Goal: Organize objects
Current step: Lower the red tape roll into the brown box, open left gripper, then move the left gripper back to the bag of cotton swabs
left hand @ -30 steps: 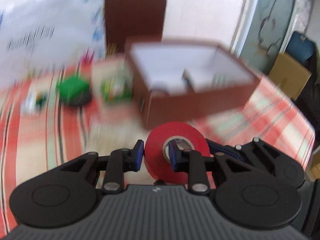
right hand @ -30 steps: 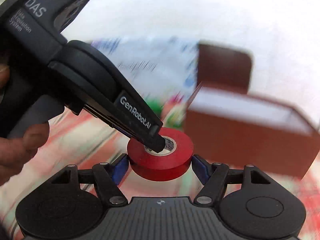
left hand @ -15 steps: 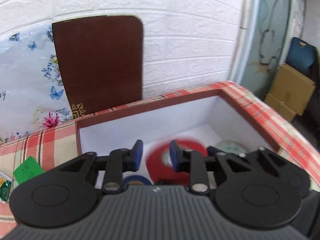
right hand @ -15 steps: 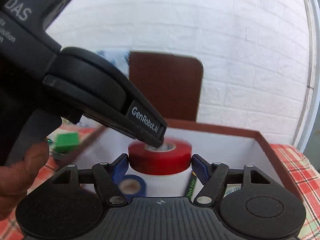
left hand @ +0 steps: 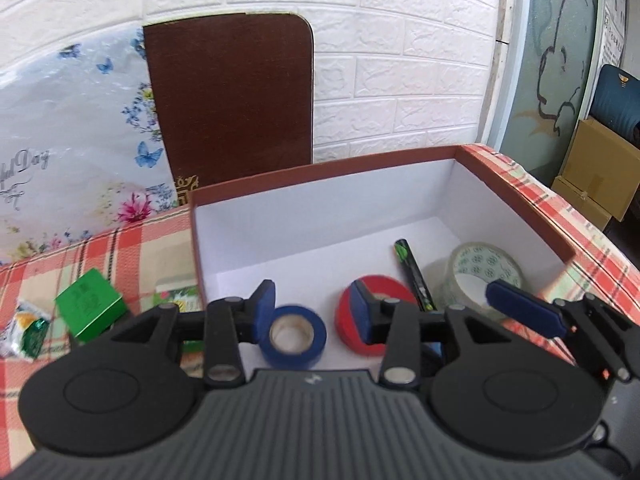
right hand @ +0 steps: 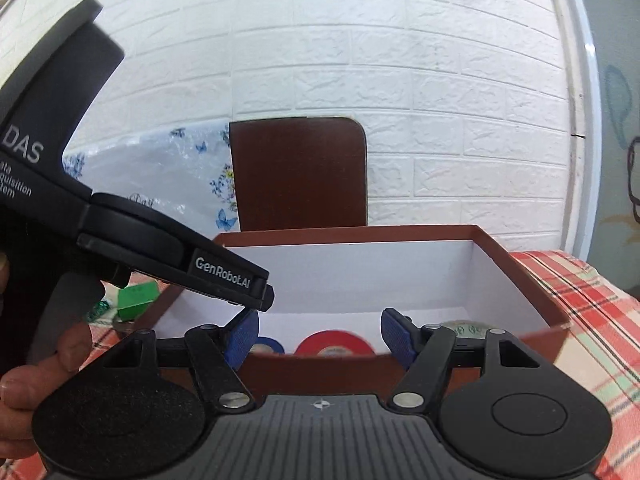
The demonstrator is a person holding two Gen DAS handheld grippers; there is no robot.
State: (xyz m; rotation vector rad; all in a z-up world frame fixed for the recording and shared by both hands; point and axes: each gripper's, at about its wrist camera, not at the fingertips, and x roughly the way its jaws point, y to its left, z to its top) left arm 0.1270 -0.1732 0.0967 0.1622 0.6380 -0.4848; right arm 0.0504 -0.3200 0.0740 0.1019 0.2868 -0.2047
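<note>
The brown box [left hand: 516, 196] with a white inside holds a red tape roll [left hand: 380, 288], a blue tape roll [left hand: 294, 334], a clear tape roll [left hand: 484, 276] and a dark pen [left hand: 412, 276]. My left gripper [left hand: 312, 312] hangs over the box's near side and its jaws are opening. The red roll lies flat just behind its right finger, free of the pads. The blue roll shows in the gap below, untouched. My right gripper [right hand: 320, 336] stands open at the box's near wall with nothing between its pads; the red roll [right hand: 336, 346] lies beyond it.
A green box [left hand: 90, 308], a green-and-white pack [left hand: 176, 292] and sweet wrappers [left hand: 24, 332] lie on the checked cloth left of the box. The brown lid [left hand: 232, 100] and a floral sheet [left hand: 72, 140] lean on the brick wall. Cardboard boxes [left hand: 592, 176] stand at right.
Both grippers moved from the open table to over the box. The left gripper's jaws opened and the red roll dropped from them onto the box floor beside the blue roll.
</note>
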